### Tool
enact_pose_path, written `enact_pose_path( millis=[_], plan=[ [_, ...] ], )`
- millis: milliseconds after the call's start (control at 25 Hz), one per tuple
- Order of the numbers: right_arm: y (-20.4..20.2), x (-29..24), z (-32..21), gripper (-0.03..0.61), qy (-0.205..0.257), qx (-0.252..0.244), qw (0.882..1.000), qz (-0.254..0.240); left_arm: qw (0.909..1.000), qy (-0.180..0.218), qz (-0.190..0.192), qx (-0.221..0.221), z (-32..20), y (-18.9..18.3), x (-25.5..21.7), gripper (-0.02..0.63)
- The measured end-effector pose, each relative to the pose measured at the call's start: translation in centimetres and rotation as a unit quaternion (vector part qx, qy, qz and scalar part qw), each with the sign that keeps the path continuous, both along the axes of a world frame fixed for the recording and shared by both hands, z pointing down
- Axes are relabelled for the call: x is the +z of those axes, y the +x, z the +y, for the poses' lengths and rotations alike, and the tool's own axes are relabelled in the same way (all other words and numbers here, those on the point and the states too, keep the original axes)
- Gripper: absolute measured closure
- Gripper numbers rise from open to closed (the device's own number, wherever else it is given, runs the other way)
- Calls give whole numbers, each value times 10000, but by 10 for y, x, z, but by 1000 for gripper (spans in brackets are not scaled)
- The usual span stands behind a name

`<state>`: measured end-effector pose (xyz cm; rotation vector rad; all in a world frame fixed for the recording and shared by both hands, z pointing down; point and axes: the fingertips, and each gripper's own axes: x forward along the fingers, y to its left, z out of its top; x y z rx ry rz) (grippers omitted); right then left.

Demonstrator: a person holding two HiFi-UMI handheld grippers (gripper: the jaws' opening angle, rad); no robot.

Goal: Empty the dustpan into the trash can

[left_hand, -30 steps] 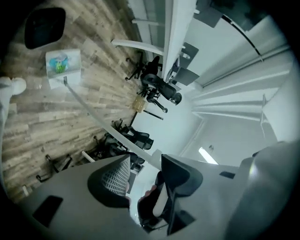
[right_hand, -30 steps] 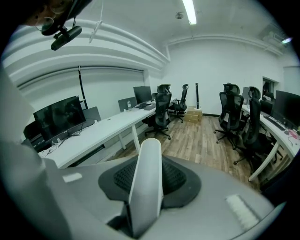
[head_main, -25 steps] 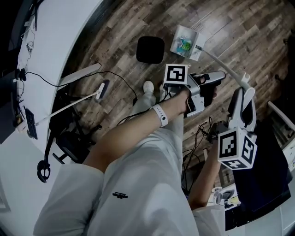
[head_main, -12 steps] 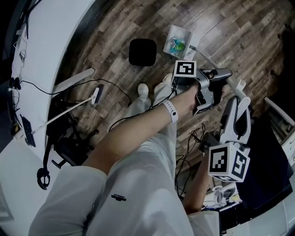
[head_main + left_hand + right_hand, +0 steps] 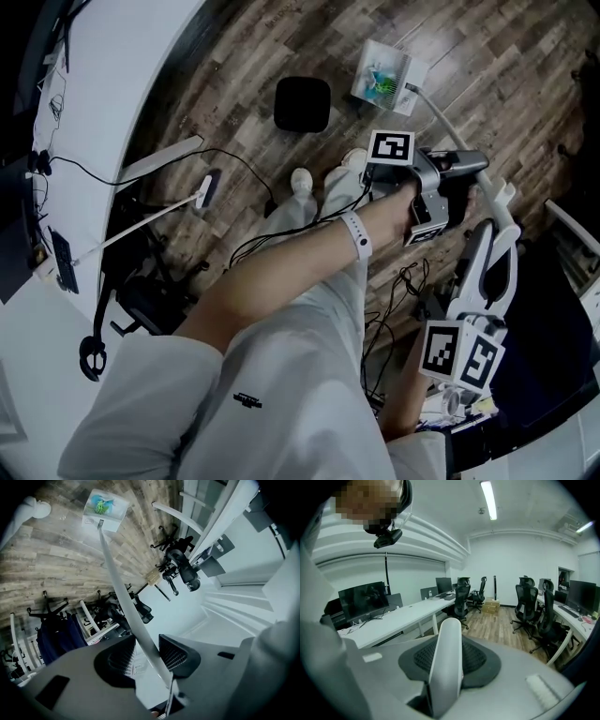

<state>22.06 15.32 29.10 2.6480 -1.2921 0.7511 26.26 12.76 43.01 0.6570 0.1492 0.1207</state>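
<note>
Dustpan (image 5: pixel 382 75): coloured scraps inside, over wood floor (image 5: pixel 234 84), near black trash can (image 5: pixel 302 103) but apart from it; resting or lifted, can't tell
Pole (image 5: pixel 117 583): long, white, runs from dustpan up betw. L gripper jaws
L gripper (image 5: pixel 146 657): jaws have just been closing, pole betw. pads, gap at one side, not clamped
R gripper (image 5: pixel 445 667): jaws clenched on broad white grip (image 5: pixel 450 630), approx. upright

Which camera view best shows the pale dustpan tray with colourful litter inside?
The head view: the pale dustpan tray appears whole from above, litter visible. The left gripper view shows it warped near the frame's edge; the right gripper view misses it.
</note>
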Motion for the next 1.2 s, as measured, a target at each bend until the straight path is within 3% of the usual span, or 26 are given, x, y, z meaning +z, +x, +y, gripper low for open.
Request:
enact_pose_path(
  millis=[440, 720, 1200],
  plan=[
    [-19, -24, 12, 453, 339, -391, 9986, 91, 9988, 447, 67, -176, -3, -19, -27, 456],
    [-83, -72, 25, 451, 490, -861, 9944, 361, 9971, 514, 318, -471, 3, -76, -82, 460],
    [-141, -91, 19, 451, 610, -1714, 9819, 525, 9942, 519, 370, -869, -12, -137, -104, 468]
  ],
)
